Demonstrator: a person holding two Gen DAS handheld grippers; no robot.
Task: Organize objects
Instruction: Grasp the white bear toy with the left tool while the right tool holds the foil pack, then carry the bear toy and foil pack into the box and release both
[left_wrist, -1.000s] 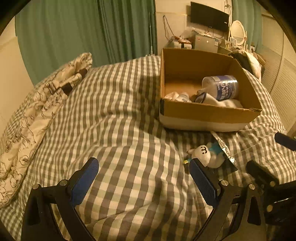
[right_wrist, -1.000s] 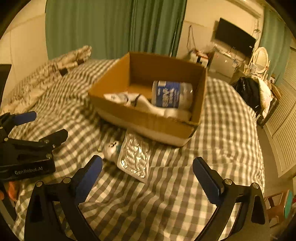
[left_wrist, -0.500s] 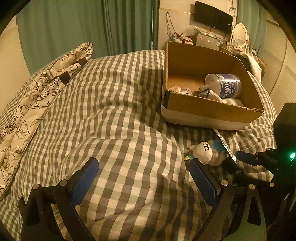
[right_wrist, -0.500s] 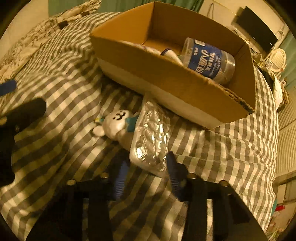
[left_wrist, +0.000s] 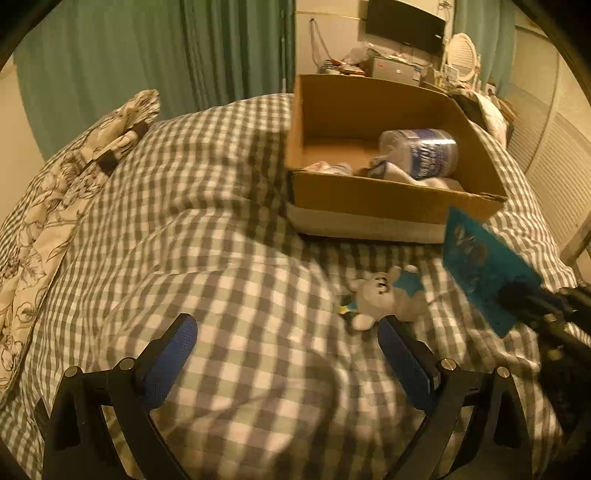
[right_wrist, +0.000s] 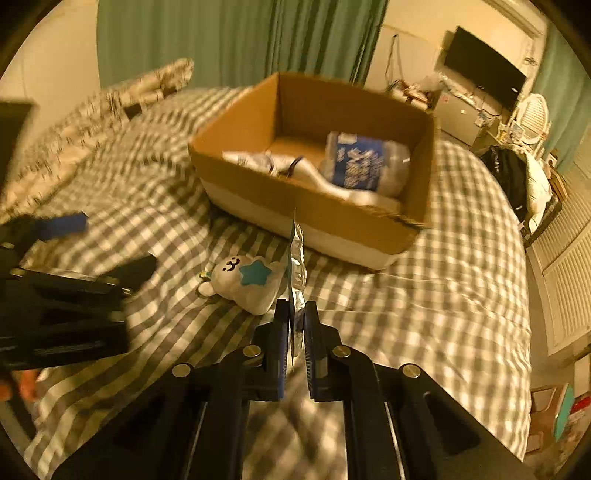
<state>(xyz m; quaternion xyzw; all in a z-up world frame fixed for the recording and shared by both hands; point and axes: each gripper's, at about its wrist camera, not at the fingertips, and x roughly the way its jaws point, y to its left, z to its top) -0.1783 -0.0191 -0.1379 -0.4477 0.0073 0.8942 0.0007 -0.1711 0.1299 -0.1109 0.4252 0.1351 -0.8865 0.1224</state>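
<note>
edgewise, blister pack (right_wrist: 296, 258) clamped in right gripper (right_wrist: 294, 314) jaws; left gripper (left_wrist: 288, 354) jaws apart; box (right_wrist: 332, 214) contents blurred.

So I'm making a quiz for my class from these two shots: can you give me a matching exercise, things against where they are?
Things:
1. blister pack
2. plush toy
3. water bottle
4. left gripper

Places or states:
a. lying in the cardboard box
b. open, nothing between its fingers
c. clamped in the right gripper
d. lying on the checked bedcover

Pairs: 1-c, 2-d, 3-a, 4-b
</note>
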